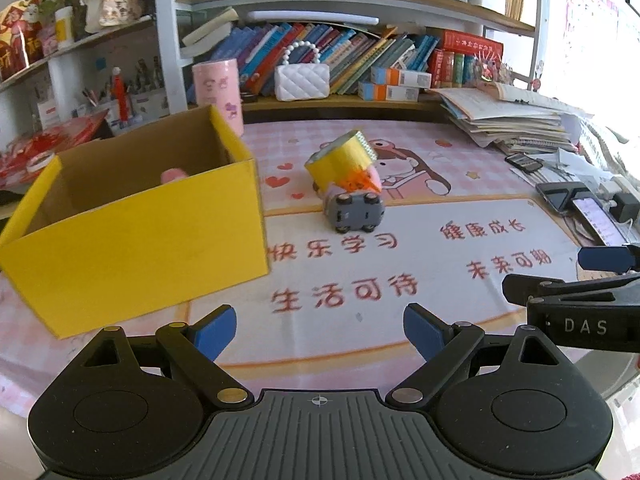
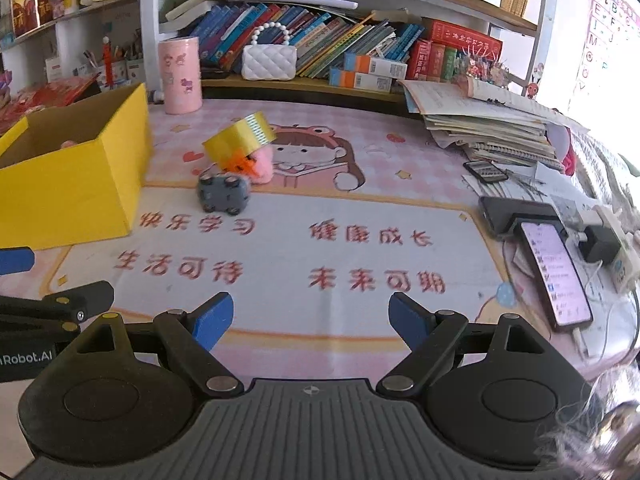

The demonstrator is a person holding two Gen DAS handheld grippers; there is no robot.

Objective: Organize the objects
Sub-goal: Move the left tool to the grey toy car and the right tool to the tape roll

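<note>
An open yellow cardboard box stands on the pink desk mat at the left, with a pink object partly showing inside. Right of the box is a small pile: a yellow tape roll leaning on an orange piece and a pink fluffy thing, and in front of them a grey toy car on its side. My left gripper is open and empty, well short of the pile. My right gripper is open and empty beside it.
A pink cylinder and a white quilted purse stand at the back by the bookshelf. A stack of books and papers, a phone with a lit screen and chargers lie at the right.
</note>
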